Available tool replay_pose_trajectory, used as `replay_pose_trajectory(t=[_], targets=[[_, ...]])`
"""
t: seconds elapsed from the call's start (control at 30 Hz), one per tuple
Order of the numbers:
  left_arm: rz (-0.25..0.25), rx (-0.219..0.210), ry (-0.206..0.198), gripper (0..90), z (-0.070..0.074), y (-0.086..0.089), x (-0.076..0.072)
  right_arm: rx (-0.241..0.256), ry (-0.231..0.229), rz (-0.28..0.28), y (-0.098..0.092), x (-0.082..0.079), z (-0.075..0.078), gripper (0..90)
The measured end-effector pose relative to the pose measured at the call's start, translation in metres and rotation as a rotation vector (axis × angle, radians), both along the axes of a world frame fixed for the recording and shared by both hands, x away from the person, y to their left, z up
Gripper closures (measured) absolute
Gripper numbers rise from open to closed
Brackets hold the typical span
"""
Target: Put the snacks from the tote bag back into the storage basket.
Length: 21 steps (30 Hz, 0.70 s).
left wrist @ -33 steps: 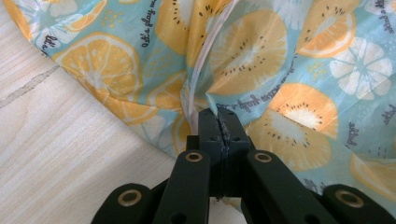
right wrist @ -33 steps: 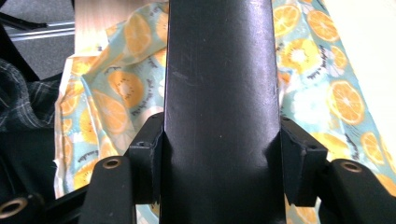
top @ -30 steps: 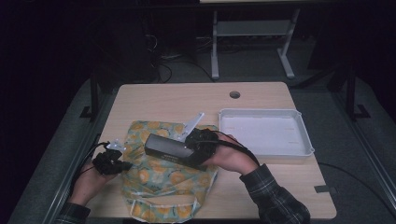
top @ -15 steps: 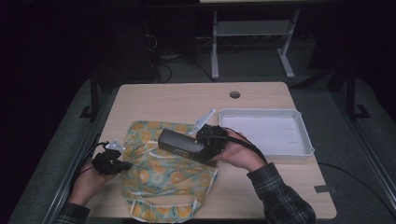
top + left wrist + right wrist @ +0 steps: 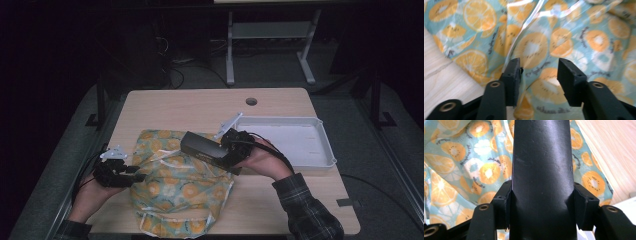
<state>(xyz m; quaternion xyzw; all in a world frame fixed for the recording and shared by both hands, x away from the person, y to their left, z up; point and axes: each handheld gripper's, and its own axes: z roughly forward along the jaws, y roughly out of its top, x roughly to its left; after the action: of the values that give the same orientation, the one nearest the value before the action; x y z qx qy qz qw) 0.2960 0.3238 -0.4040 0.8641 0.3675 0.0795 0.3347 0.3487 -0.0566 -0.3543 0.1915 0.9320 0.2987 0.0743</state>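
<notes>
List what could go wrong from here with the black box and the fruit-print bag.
1. The right gripper clamps only one end of the long black box, so the free end may sag or twist loose.
2. The left gripper is open at the bag, with fabric between its jaws but not pinched; the bag could slide or collapse.
3. A swing back could knock the white tray.

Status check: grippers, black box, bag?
Right gripper shut on black box, held over fruit-print bag. Left gripper open, fingers against bag's edge. White tray beside box, nothing blocking.
</notes>
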Motion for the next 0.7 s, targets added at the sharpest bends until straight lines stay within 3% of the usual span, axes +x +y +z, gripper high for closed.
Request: replay_pose_trajectory(t=[0.13, 0.33, 0.57, 0.7], targets=[[-0.018, -0.019, -0.017, 44.0, 0.005, -0.005, -0.006, 0.002, -0.001, -0.017, -0.007, 0.002, -0.001, 41.6], [-0.055, -0.056, -0.044, 39.1, 0.012, -0.016, -0.012, 0.005, 0.008, -0.054, -0.021, 0.006, -0.002, 41.6], [-0.119, -0.065, -0.042, 32.2, 0.012, -0.036, -0.018, 0.009, 0.022, -0.098, -0.035, 0.010, -0.004, 41.6], [-0.152, -0.041, -0.042, 28.7, 0.012, -0.044, -0.020, 0.006, 0.022, -0.123, -0.044, 0.013, -0.007, 41.6]])
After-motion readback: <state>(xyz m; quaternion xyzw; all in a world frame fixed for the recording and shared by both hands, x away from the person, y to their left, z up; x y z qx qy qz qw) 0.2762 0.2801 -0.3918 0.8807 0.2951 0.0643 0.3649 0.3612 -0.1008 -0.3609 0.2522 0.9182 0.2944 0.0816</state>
